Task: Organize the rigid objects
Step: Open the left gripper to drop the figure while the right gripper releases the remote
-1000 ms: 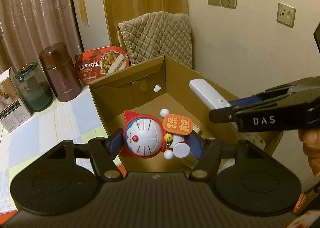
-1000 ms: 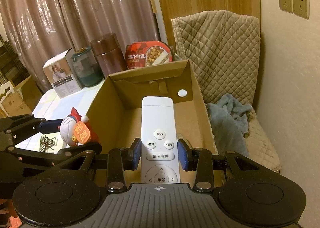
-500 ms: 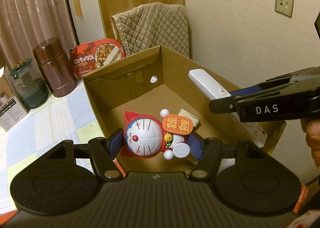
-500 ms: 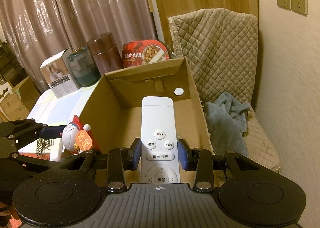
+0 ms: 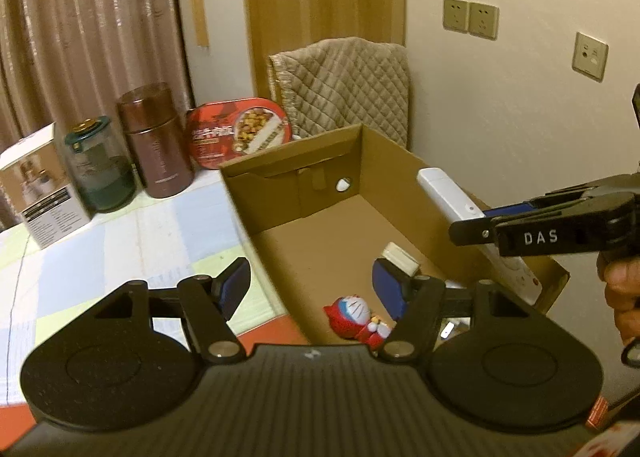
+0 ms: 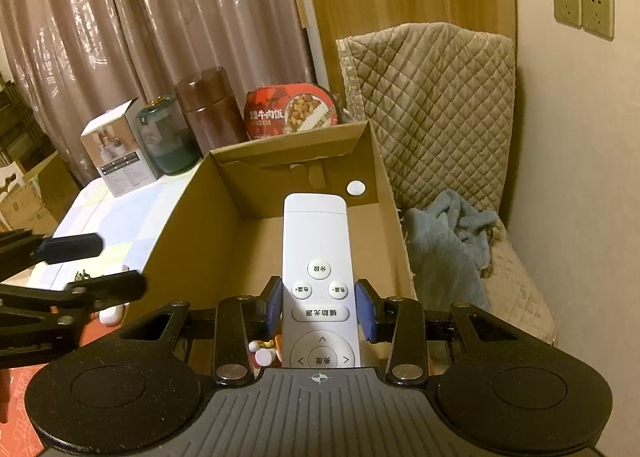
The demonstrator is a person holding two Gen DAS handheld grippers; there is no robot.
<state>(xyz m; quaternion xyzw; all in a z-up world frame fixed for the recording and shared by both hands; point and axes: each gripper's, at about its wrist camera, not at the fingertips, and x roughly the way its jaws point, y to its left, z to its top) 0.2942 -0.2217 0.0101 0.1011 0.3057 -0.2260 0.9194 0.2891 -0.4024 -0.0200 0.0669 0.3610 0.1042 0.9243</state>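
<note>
My left gripper (image 5: 312,285) is open and empty above the near end of the open cardboard box (image 5: 304,173). The Doraemon figure (image 5: 356,315) lies on the box floor just below it, next to a small cream block (image 5: 400,257). My right gripper (image 6: 320,307) is shut on a white remote control (image 6: 318,277) and holds it over the box (image 6: 224,197). The remote (image 5: 460,209) and the right gripper (image 5: 532,229) also show at the right of the left wrist view. The open left gripper (image 6: 76,257) shows at the left of the right wrist view.
On the table (image 5: 100,249) behind the box stand a brown canister (image 5: 156,149), a green-lidded jar (image 5: 100,169), a white carton (image 5: 40,185) and a red meal tray (image 5: 236,133). A quilted chair (image 6: 432,109) with a blue cloth (image 6: 448,241) stands right of the box.
My left gripper has opened and let go of the Doraemon figure, which has dropped to the box floor. The right gripper still holds the remote over the box.
</note>
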